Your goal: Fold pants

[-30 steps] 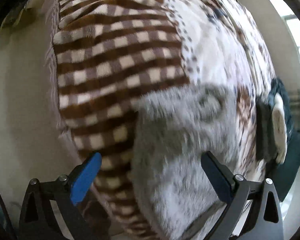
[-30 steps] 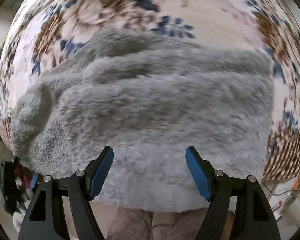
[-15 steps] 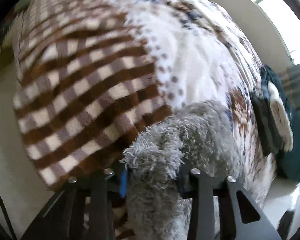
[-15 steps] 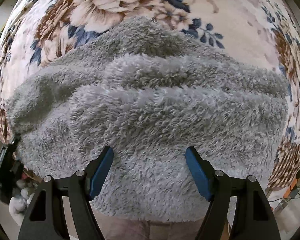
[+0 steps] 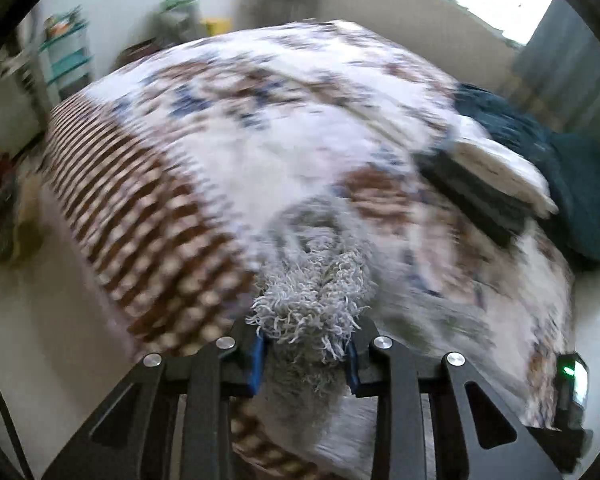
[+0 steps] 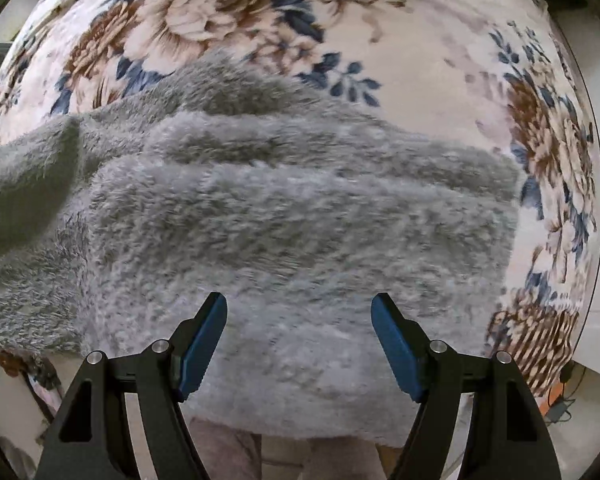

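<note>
Left wrist view: left gripper (image 5: pixel 306 354) just closed, clamped on a tuft of grey fluffy pants (image 5: pixel 312 304), lifted above floral blanket (image 5: pixel 300 152); folded clothes (image 5: pixel 484 176) at right. Right wrist view: right gripper (image 6: pixel 299 336) wide apart, empty, above pants (image 6: pixel 284 224) spread on blanket (image 6: pixel 380 32).

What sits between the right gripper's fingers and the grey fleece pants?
Nothing: in the right wrist view the right gripper hangs open above the grey fleece pants, the stretch bare.
</note>
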